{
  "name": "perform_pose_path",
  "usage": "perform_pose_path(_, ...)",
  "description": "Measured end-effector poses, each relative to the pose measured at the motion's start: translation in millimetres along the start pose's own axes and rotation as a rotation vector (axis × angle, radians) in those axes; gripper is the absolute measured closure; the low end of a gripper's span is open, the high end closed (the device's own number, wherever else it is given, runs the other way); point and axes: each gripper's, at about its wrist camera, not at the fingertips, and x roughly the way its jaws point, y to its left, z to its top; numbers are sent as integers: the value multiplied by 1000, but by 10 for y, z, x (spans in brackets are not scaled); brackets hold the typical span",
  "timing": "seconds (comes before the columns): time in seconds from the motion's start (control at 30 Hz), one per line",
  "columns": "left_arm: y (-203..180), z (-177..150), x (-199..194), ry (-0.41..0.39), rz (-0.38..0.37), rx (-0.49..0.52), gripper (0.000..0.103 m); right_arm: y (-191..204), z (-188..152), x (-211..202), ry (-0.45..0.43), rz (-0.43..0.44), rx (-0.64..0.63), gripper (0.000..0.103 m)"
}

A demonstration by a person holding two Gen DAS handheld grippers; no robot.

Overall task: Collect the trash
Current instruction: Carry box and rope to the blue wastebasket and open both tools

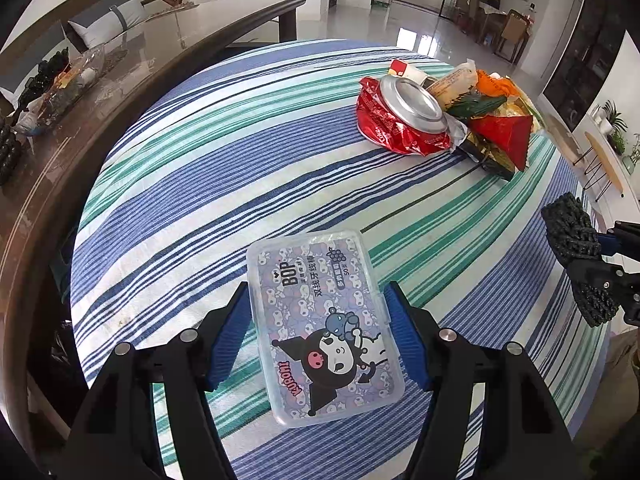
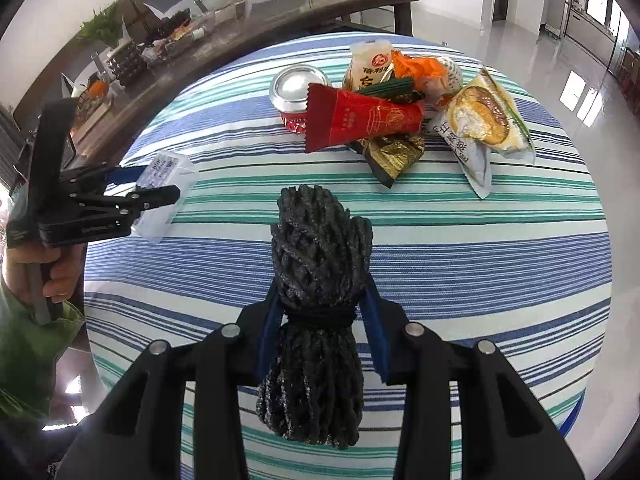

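My left gripper [image 1: 316, 312] is shut on a clear plastic floss-pick box [image 1: 320, 320] with a cartoon label, held above the striped tablecloth [image 1: 224, 184]. It also shows in the right wrist view [image 2: 168, 188]. My right gripper [image 2: 320, 304] is shut on a bundle of black rope [image 2: 316, 300], also seen at the right edge of the left wrist view [image 1: 576, 252]. A trash pile lies at the table's far side: a crushed red can [image 1: 404, 116], a red wrapper [image 2: 360, 120], a gold wrapper [image 2: 396, 156] and a bread packet [image 2: 480, 120].
A long dark wooden table [image 1: 120, 92] with clutter stands to the left, a sofa with cushions [image 1: 108, 16] behind it. The round table's edge [image 2: 600, 280] drops to a glossy floor on the right.
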Motion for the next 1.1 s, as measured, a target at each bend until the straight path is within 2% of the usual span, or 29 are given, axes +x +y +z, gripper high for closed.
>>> perform_pose_path(0.23, -551, 13, -240, -70, -106, 2, 37, -280, -182, -424, -113, -7, 60, 66)
perform_pose_path(0.4, -1219, 144, -446, -125, -206, 61, 37, -668, -417, -776, -182, -40, 131, 66)
perform_pose_path(0.53, -1830, 234, -523, -142, -283, 125, 37, -1161, -684, -1061, -232, -100, 221, 66)
perform_pose_path(0.73, -2852, 349, -384, -114, -395, 219, 37, -2119, -1150, -1365, -245, -245, 400, 66)
perform_pose_path(0.9, -3873, 313, -128, -55, -477, 314, 37, -2843, -1561, -1389, -216, -303, 538, 66)
perform_pose_path(1.1, -4846, 178, 374, 10, -473, 407, 37, -3445, -1971, -1224, -182, -333, 651, 66)
